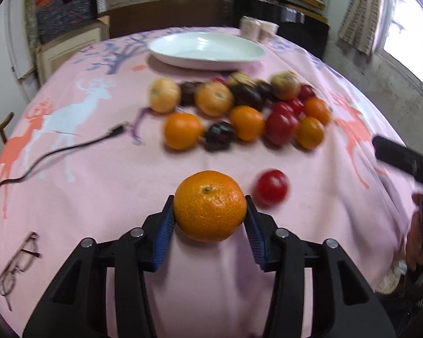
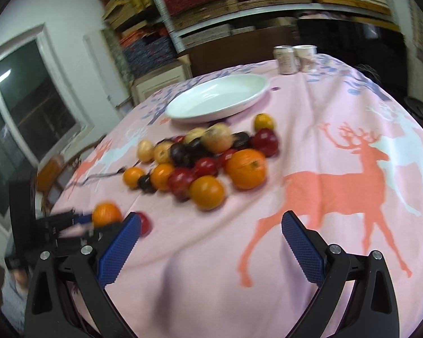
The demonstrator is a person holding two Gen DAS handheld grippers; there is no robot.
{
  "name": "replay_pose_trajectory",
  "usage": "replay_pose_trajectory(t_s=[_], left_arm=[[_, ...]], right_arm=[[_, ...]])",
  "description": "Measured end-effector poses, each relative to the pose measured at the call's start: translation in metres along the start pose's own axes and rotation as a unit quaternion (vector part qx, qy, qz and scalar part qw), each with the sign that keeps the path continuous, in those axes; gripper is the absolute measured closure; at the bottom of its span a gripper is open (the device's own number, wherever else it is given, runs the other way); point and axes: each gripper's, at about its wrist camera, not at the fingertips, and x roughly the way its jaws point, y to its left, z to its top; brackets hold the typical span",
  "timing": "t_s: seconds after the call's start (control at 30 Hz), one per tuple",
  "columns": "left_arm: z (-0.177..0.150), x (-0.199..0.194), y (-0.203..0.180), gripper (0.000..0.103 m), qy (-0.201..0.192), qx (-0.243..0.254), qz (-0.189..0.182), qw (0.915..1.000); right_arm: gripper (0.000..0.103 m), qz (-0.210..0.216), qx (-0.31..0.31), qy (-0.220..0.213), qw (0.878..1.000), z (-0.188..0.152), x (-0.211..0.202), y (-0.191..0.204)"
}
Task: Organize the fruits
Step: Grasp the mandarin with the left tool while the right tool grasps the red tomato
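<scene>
My left gripper [image 1: 209, 201] is shut on an orange [image 1: 210, 205], its blue pads pressing on both sides just above the pink tablecloth [image 1: 98, 197]. A small red fruit [image 1: 271, 187] lies just to the right of it. Farther back there is a pile of oranges, red, dark and yellowish fruits [image 1: 239, 112], and behind it a white oval dish [image 1: 206, 48] with nothing in it. In the right wrist view my right gripper [image 2: 211, 225] stands open over the cloth with nothing between its fingers. The held orange [image 2: 106, 214] shows at the left there, the pile [image 2: 206, 160] and dish [image 2: 217, 98] ahead.
A pair of glasses [image 1: 17, 264] lies near the table's front left edge. A black cable [image 1: 56, 152] runs across the left side. Two paper cups [image 2: 294, 57] stand at the far edge behind the dish. A person's hand [image 1: 414, 242] is at the right.
</scene>
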Motion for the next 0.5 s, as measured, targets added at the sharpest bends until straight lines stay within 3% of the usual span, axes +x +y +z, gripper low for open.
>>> replay_pose_trajectory(t_s=[0.17,0.3,0.5], left_arm=[[0.005,-0.008,0.038,0.057,-0.023,-0.034,0.059,0.9974],[0.006,-0.009,0.064,0.057,-0.025,-0.071,0.057,0.9955],[0.001,-0.008,0.073,0.057,-0.029,-0.085,0.029,0.9956]], right_arm=[[0.003,0.007,-0.067,0.028,0.997,-0.004,0.021,0.047],[0.005,0.007,-0.113,0.051,0.992,-0.004,0.043,0.083],[0.036,-0.013,-0.141,0.098,0.985,-0.005,0.073,0.102]])
